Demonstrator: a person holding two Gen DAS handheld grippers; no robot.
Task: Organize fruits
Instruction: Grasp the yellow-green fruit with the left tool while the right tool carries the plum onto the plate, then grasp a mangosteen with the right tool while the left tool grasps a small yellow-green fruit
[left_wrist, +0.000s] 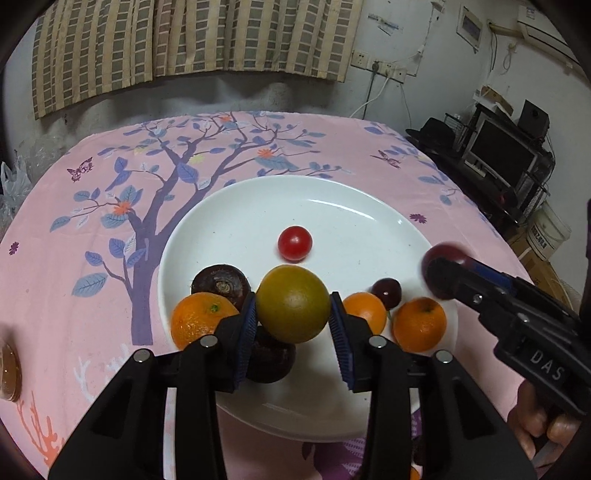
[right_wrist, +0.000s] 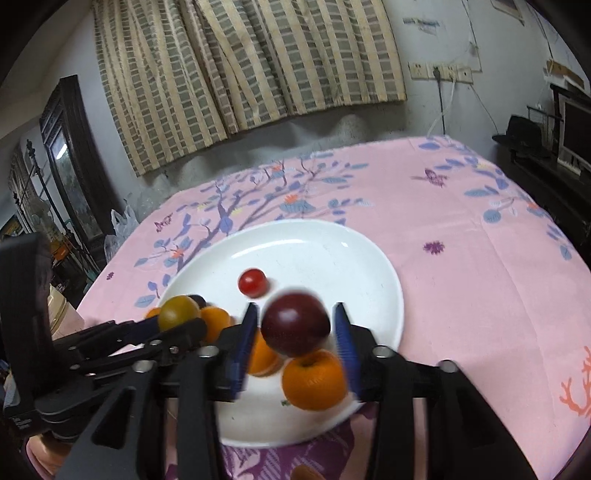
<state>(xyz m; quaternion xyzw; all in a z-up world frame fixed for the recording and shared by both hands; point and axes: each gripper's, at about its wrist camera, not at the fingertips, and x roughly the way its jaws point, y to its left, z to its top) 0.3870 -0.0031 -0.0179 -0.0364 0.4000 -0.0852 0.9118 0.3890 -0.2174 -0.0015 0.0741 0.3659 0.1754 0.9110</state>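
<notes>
The left tool (left_wrist: 293, 297) is clamped on a green-yellow citrus (left_wrist: 293, 308); both blue pads touch its sides. The fruit sits above the near half of the white plate (left_wrist: 236, 199).

Seen from the left wrist, an orange (left_wrist: 199, 319) lies at 9 o'clock of that citrus. A dark round fruit (left_wrist: 221, 282) lies at 10 o'clock, touching the orange. Another dark fruit (left_wrist: 271, 363) shows at 7 o'clock, partly hidden behind the left pad. At 12 o'clock a red cherry tomato (left_wrist: 294, 243) rests alone near the plate's middle. At 3 o'clock sit two more oranges, a small one (left_wrist: 364, 310) and a larger one (left_wrist: 419, 325), with a small dark cherry-like fruit (left_wrist: 386, 291) just behind them.

The right tool (right_wrist: 295, 306) stands with its pads apart. A dark red plum (right_wrist: 295, 323), blurred, is between them, with a gap showing on each side. It is over the plate's 5 o'clock part, above the larger orange. Fingers (left_wrist: 543, 421) wrap the right tool's handle at the lower right of the left wrist view.

The plate rests on a desk covered with a pink cloth (left_wrist: 92, 258) printed with a purple tree and butterflies. A striped curtain (left_wrist: 184, 37) hangs on the wall at 12 o'clock.
</notes>
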